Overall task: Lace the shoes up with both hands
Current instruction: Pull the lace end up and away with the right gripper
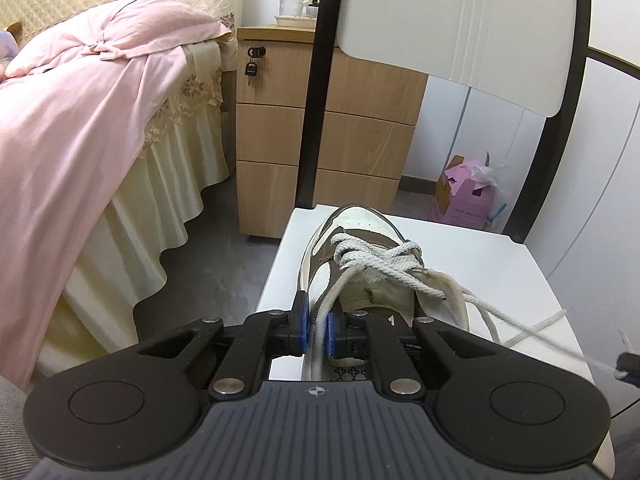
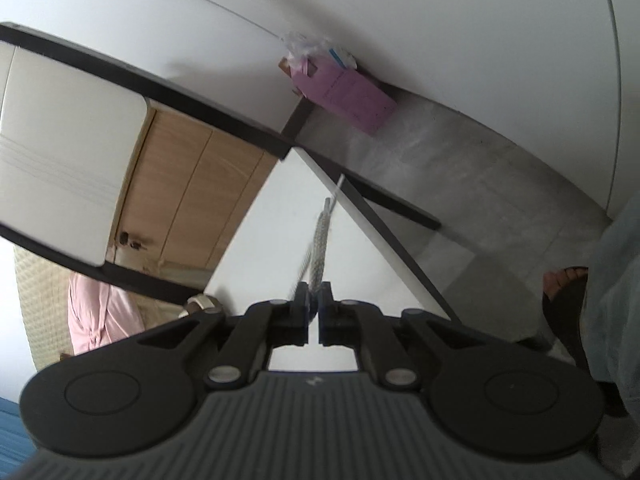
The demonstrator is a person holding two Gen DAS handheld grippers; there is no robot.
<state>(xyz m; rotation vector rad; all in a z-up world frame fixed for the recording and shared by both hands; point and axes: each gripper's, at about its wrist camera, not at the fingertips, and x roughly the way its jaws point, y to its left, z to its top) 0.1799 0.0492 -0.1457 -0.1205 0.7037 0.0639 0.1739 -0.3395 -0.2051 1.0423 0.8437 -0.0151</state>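
A white and brown shoe (image 1: 360, 236) lies on the white chair seat (image 1: 504, 264), toe pointing away, with white laces crossed over its tongue. My left gripper (image 1: 317, 328) sits at the shoe's near left side. Its blue pads are shut on a flat lace end (image 1: 334, 290) that comes down from the eyelets. The other lace end (image 1: 520, 326) stretches off to the lower right, to my right gripper (image 1: 626, 364) at the frame's edge. In the right wrist view my right gripper (image 2: 315, 292) is tilted over the seat, narrow jaws pinching that taut lace (image 2: 320, 236).
A bed with a pink cover (image 1: 80, 120) stands to the left, and a wooden drawer cabinet (image 1: 276, 128) behind the chair. The chair's backrest (image 1: 460, 20) rises beyond the shoe. A pink box (image 1: 468, 196) sits on the grey floor. A person's sandalled foot (image 2: 564, 292) is at the right.
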